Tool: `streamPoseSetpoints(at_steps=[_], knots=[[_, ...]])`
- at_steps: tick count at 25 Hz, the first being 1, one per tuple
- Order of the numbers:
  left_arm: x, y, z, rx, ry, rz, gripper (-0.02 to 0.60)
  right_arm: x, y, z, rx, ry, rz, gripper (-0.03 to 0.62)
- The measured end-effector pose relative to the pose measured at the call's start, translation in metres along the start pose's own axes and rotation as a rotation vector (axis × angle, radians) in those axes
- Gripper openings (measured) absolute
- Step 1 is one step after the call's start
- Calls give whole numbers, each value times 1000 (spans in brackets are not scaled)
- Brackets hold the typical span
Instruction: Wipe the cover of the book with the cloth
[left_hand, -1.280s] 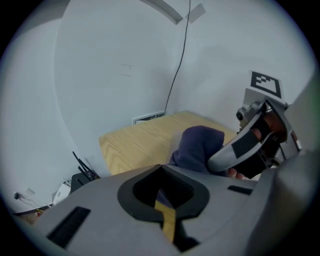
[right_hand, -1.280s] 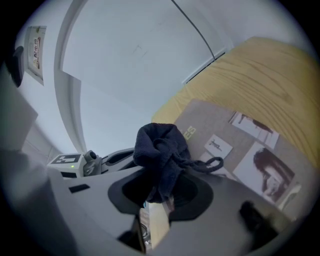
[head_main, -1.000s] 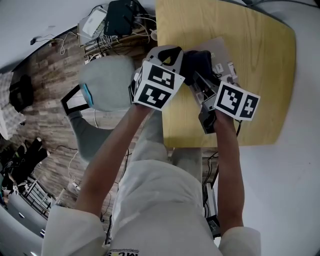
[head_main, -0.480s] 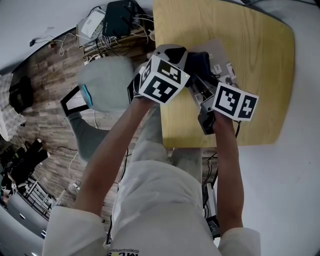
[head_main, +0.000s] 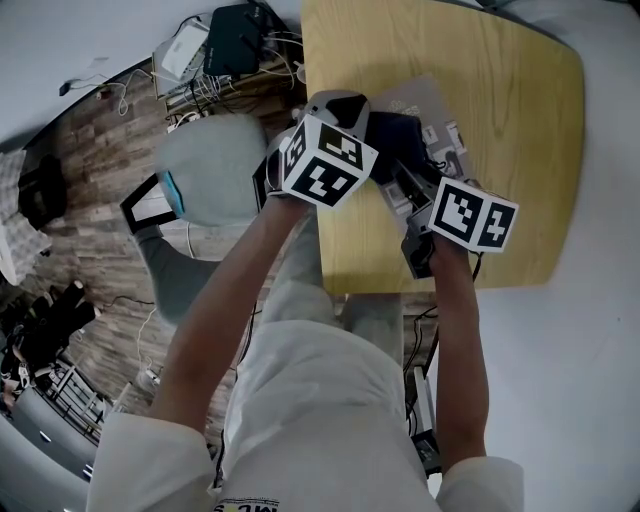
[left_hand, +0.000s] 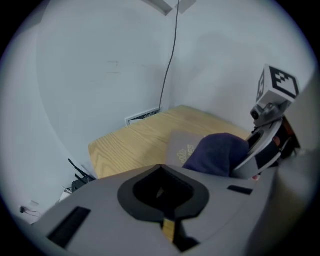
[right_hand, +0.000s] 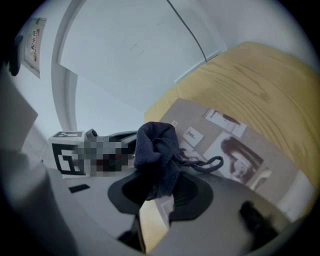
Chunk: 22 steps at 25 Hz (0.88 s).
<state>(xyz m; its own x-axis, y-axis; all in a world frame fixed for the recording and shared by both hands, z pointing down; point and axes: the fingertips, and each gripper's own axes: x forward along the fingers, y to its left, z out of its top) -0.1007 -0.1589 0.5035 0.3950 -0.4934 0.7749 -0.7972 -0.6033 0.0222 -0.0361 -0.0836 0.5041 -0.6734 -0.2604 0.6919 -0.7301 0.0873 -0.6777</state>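
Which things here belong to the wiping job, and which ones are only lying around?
For the job: cloth, held in the right tool; book; table under it.
Lying about: chair; black box and cables on the floor.

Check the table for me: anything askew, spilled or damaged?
Nothing looks spilled or damaged. The cloth is bunched into a wad in the right gripper, with a loose loop trailing over the book. The book lies slightly askew to the edges of the table.
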Motion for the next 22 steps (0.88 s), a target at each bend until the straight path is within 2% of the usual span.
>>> streamPoseSetpoints(at_steps=[22], knots=[[2,-3,-1,19,11,95,9,-72,-57,-78,69,-5,-111,104]])
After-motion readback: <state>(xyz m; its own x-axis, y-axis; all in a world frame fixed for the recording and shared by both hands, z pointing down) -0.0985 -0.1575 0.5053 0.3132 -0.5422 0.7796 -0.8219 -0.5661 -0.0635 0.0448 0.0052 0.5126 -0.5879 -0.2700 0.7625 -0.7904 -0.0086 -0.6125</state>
